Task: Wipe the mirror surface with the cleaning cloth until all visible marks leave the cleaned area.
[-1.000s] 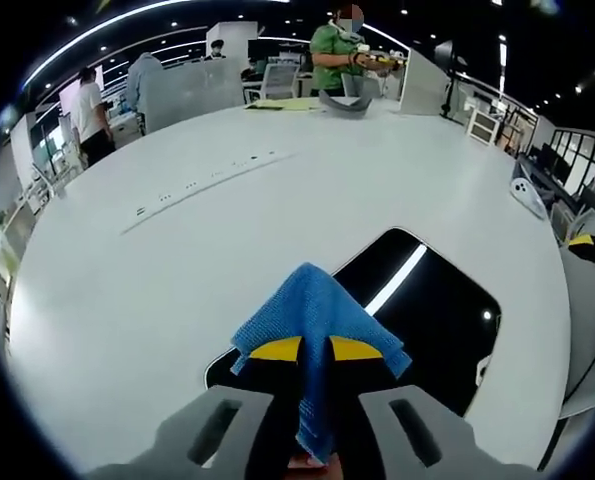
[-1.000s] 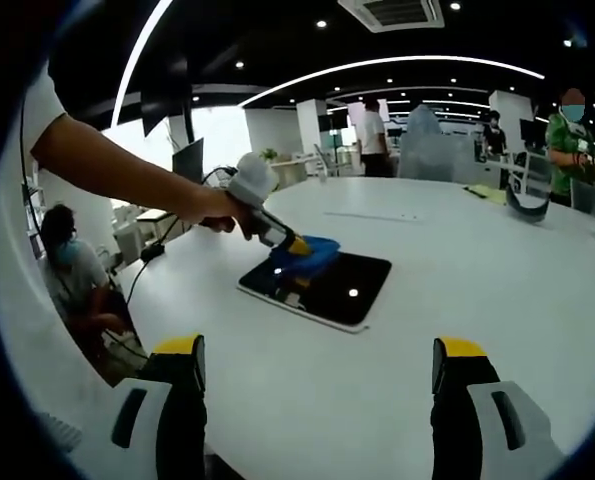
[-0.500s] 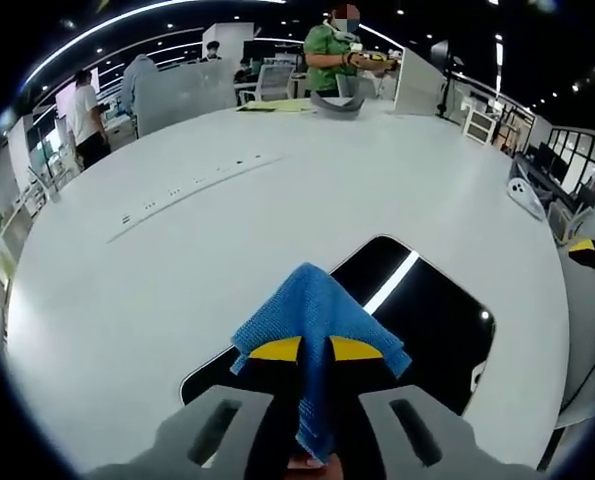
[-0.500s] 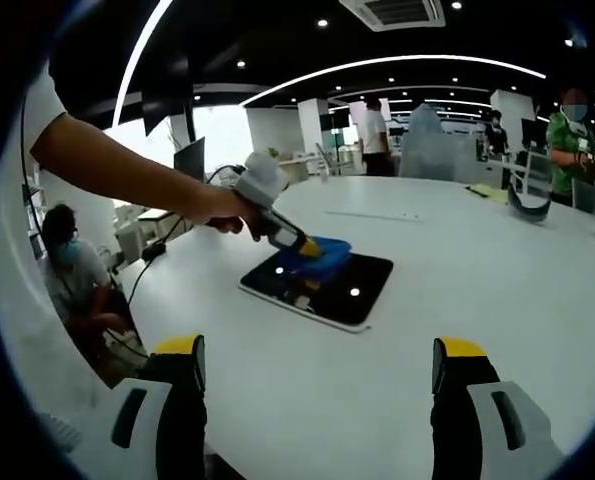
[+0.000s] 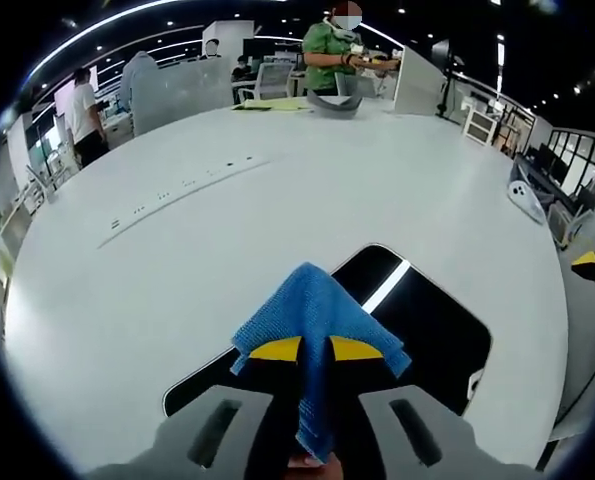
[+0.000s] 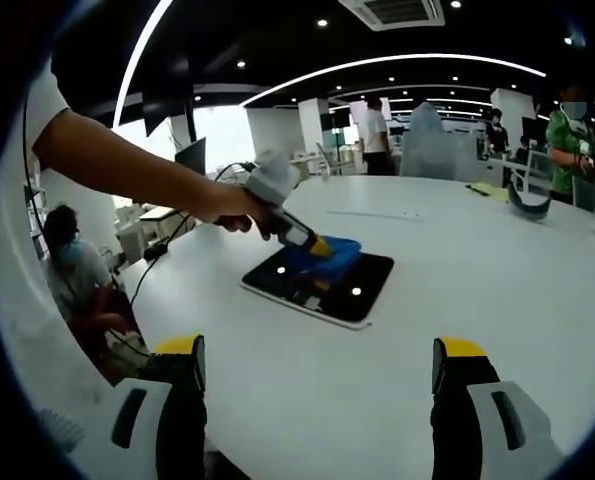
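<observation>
A dark rectangular mirror (image 5: 427, 325) (image 6: 362, 290) lies flat on the white table and reflects ceiling lights. My left gripper (image 5: 315, 349) is shut on a blue cleaning cloth (image 5: 312, 310), which presses on the mirror. In the right gripper view a person's hand holds that left gripper (image 6: 315, 245), with the blue cloth (image 6: 327, 257) on the mirror's far part. My right gripper (image 6: 317, 365) hovers open over the near table, well short of the mirror, with nothing between its yellow-tipped fingers.
The round white table (image 5: 277, 200) stretches wide, with a line of small sockets (image 5: 177, 190). A person (image 5: 332, 55) stands at its far side and a dark curved object (image 5: 335, 105) rests there. Chairs and office desks ring the table. A seated person (image 6: 72, 285) is beyond the edge.
The left gripper has slid the cloth across the mirror toward its far side, to the right in the right gripper view. The right gripper has stayed still.
</observation>
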Demonstrator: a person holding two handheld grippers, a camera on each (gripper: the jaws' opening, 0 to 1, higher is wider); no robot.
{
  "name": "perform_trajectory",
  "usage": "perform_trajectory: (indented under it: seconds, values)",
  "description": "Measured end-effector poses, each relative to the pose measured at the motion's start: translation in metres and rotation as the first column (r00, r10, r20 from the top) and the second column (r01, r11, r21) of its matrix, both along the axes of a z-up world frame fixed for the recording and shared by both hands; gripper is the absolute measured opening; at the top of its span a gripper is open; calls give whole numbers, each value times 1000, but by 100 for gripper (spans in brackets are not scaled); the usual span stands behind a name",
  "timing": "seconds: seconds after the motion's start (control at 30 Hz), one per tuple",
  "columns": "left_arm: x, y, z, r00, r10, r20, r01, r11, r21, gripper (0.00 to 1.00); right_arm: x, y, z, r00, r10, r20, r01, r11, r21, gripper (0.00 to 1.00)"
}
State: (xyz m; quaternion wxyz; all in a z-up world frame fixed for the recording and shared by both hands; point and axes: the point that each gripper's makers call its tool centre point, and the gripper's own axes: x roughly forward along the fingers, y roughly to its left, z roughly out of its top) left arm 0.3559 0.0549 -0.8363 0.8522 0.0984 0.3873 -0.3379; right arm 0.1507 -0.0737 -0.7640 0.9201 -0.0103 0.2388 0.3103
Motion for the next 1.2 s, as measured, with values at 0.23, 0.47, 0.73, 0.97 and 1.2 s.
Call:
perform_trajectory:
  seconds: [0.23,0.47,0.73,0.97,1.2]
  values:
    - [1,-8,1,1000,1,-4,-1,1000,-10,7,-2,0,0,1000,5,-1,-5,1000,0,94]
    - [3,-16,1,1000,-7,-5,7,1000,-9,7,-1,-1,1,1000,4,-1,-4,1000,0,94]
    - [5,-25,1,1000,-12,-7,12,1000,-11,7,-1,-5,-1,1000,-2,-6,2,1000,-1,94]
    - [7,-34,0,1000,-22,-11,22,1000,-14,7,1,-6,-2,1000,-3,-7,3,1000,3,94]
    - [7,-41,0,999,-31,-10,31,999,-15,7,2,-7,-2,1000,-3,-8,3,1000,9,94]
